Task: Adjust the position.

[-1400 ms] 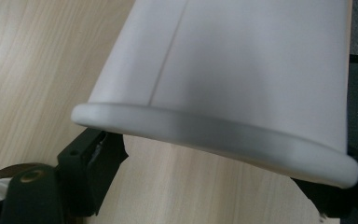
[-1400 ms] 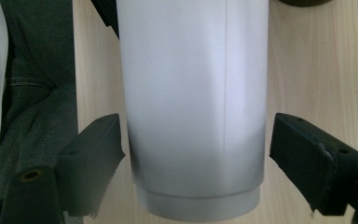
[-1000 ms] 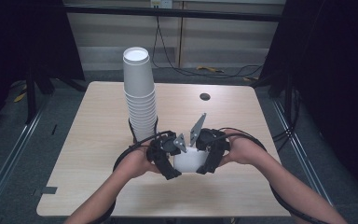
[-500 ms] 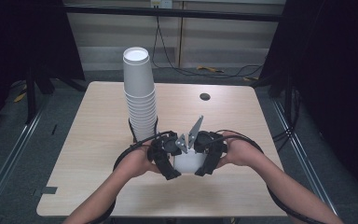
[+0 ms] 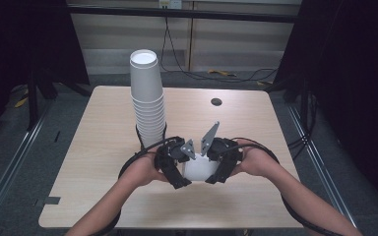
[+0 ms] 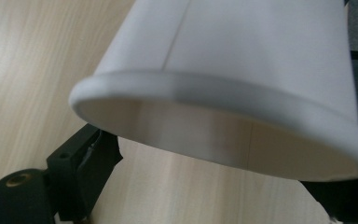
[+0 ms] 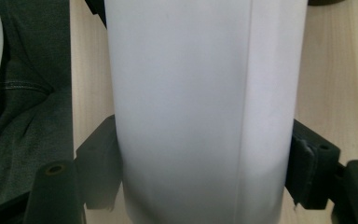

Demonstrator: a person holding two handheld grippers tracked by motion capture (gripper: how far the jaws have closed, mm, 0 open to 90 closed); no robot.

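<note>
Currently —
Cup (image 5: 199,168): held between both grippers at 6 o'clock of the table (image 5: 93,142).
Right gripper (image 7: 205,186): clamped on its wall.
Left gripper (image 5: 170,164): grip cannot be told.
Stack (image 5: 148,105): judged the destination, unreached.

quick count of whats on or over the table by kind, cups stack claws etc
tall stack of white paper cups: 1 stack (the number of cups in it is too hard to tell)
loose white cup held between the claws: 1
hand-held claws: 2, left claw and right claw
small dark round spot on the table: 1
total: 5
</note>
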